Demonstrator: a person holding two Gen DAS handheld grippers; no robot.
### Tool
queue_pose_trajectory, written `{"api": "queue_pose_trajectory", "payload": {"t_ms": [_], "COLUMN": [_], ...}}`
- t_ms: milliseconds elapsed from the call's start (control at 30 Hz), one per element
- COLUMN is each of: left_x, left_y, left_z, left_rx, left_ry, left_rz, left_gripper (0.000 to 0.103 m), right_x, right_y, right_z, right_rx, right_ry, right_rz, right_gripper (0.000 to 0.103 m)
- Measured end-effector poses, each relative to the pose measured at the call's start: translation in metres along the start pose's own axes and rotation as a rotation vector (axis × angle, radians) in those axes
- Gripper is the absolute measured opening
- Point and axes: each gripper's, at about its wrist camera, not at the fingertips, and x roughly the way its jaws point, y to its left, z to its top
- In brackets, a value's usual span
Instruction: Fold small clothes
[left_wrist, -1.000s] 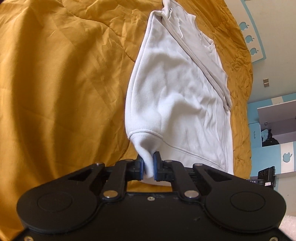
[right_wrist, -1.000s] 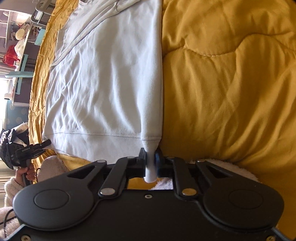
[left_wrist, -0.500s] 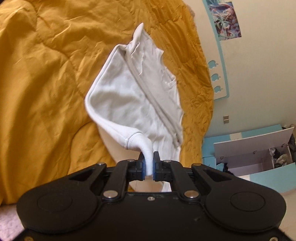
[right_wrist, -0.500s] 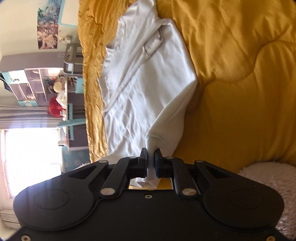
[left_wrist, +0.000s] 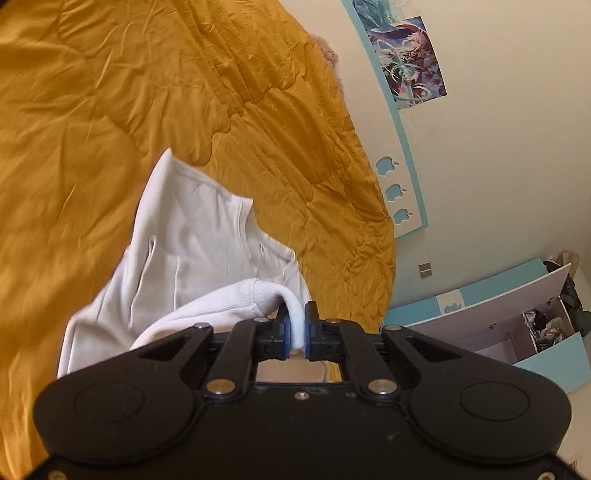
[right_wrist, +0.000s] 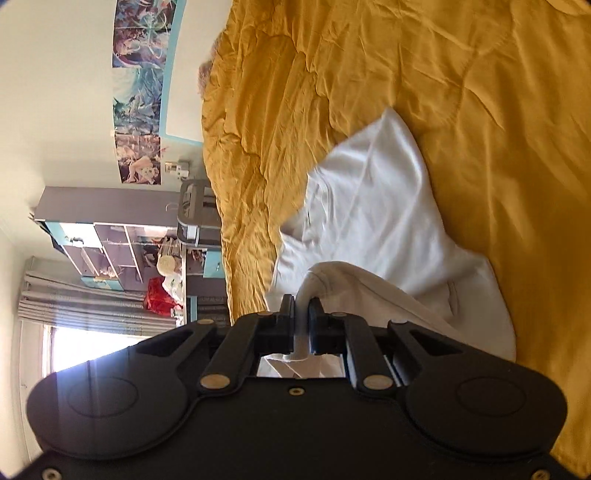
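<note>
White cotton sweatshirt (left_wrist: 192, 236), small and pale, lies partly on a mustard-yellow quilted bedspread (left_wrist: 110, 110) and partly lifted in the air. Its collar end rests on the quilt, farther from both cameras; its hem end is raised and curls over toward the collar.

Left gripper (left_wrist: 297, 330) is clamped narrow on one hem corner, a thick ribbed roll of white cloth squeezed between its blue-lined pads. Right gripper (right_wrist: 303, 325) is likewise pinched tight on the other hem corner, with a tuft of fabric poking out behind the jaws. Seen from the right wrist, the sweatshirt (right_wrist: 384, 221) drapes down from the pinch in a loose sag onto the bedspread (right_wrist: 498, 110).

Judging by the way it hangs and bunches, the garment is light and very soft, with no stiffness of its own; it follows the two held corners and slumps everywhere between them. It does not look fragile. The ribbed hem band appears thicker and gives the firmest hold, so the corners of that band seem the sensible places to grip. Plain body fabric would probably slip or stretch more. Keeping the two corners apart should hold the folding edge straight.

A poster (left_wrist: 402, 59) hangs on the wall beyond the bed.
</note>
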Motion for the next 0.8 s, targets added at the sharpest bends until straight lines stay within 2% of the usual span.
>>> {"api": "queue_pose_trajectory", "payload": {"t_ms": [67, 100, 133, 167, 200, 267, 300, 367, 467, 533, 667, 800], "left_x": [0.028, 0.042, 0.057, 0.065, 0.067, 0.058, 0.051, 0.031, -0.003, -0.021, -0.041, -0.03], "left_y": [0.008, 0.012, 0.022, 0.033, 0.043, 0.056, 0.057, 0.056, 0.055, 0.06, 0.073, 0.084], "left_z": [0.026, 0.038, 0.049, 0.055, 0.056, 0.047, 0.039, 0.019, -0.026, -0.052, -0.089, -0.105], "left_rx": [0.008, 0.029, 0.006, -0.045, -0.093, -0.135, -0.129, -0.071, 0.015, 0.032, 0.005, -0.067], "left_ry": [-0.053, -0.061, -0.05, -0.049, -0.064, -0.095, -0.097, -0.088, -0.093, -0.102, -0.104, -0.092], "left_rz": [0.056, 0.111, 0.189, 0.254, 0.281, 0.237, 0.224, 0.22, 0.301, 0.353, 0.402, 0.37], "left_gripper": [0.005, 0.01, 0.023, 0.025, 0.025, 0.025, 0.027, 0.029, 0.032, 0.032, 0.033, 0.034], "right_x": [0.023, 0.036, 0.047, 0.054, 0.057, 0.052, 0.049, 0.041, 0.024, 0.006, -0.015, -0.002], "right_y": [0.0, 0.0, -0.002, -0.005, -0.01, -0.021, -0.025, -0.027, -0.038, -0.052, -0.068, -0.07], "right_z": [0.033, 0.047, 0.059, 0.067, 0.071, 0.067, 0.061, 0.04, -0.008, -0.04, -0.084, -0.098], "right_rx": [0.008, -0.01, -0.002, 0.026, 0.047, 0.1, 0.112, 0.045, -0.082, -0.088, -0.061, -0.033], "right_ry": [-0.062, -0.086, -0.115, -0.154, -0.192, -0.238, -0.228, -0.19, -0.16, -0.163, -0.159, -0.147], "right_rz": [-0.02, -0.044, -0.105, -0.176, -0.205, -0.145, -0.121, -0.131, -0.247, -0.301, -0.295, -0.288], "right_gripper": [0.009, 0.011, 0.026, 0.037, 0.045, 0.045, 0.047, 0.048, 0.051, 0.051, 0.051, 0.051]}}
